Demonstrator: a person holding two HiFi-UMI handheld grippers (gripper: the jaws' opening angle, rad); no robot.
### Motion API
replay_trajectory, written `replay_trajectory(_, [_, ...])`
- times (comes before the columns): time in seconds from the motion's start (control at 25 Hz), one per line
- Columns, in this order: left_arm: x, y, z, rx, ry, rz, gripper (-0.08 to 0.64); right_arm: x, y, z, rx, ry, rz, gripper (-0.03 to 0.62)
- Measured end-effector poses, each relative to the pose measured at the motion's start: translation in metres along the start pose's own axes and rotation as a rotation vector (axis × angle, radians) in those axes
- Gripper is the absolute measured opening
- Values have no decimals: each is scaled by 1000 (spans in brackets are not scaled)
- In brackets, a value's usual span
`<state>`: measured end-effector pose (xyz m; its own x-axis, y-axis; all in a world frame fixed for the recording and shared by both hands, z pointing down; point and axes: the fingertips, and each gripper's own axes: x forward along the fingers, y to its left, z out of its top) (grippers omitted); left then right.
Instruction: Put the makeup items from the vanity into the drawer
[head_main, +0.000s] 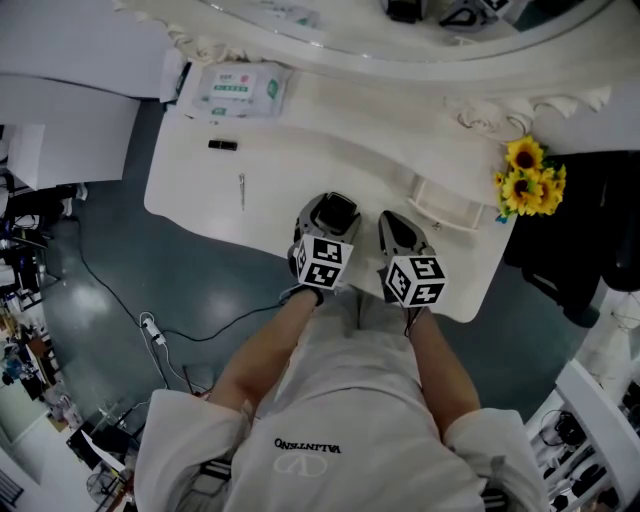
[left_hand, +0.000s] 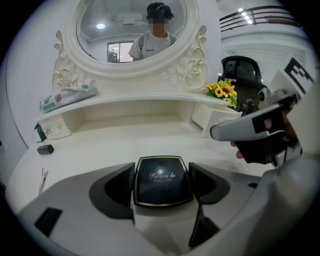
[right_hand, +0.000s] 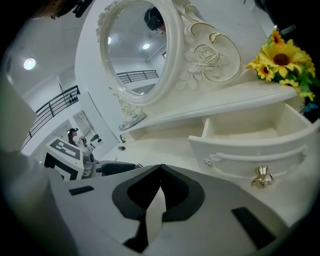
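Observation:
A black compact with gold trim and script on its lid lies on the white vanity top near the front edge. My left gripper straddles it, both pads against its sides. In the head view the left gripper points down at the vanity's front. My right gripper is shut with nothing in it, hovering just right of the left one. The small drawer stands pulled open in front of the right gripper, its inside bare as far as I see.
A small black item and a thin metal tool lie on the vanity's left part. A wipes pack rests on the back shelf. Sunflowers stand at the right end. The oval mirror rises behind.

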<state>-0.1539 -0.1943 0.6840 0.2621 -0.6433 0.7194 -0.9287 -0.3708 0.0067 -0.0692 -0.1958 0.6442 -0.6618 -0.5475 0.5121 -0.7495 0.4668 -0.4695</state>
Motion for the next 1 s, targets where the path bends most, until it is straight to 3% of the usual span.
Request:
replay_trajectory(0.52, [-11, -8, 7, -46, -19, 3, 333, -21, -4, 5, 1, -34, -25, 12])
replay_trajectory(1.0, [-25, -89, 35, -13, -55, -118, 334, -69, -29, 9, 34, -110, -116, 12])
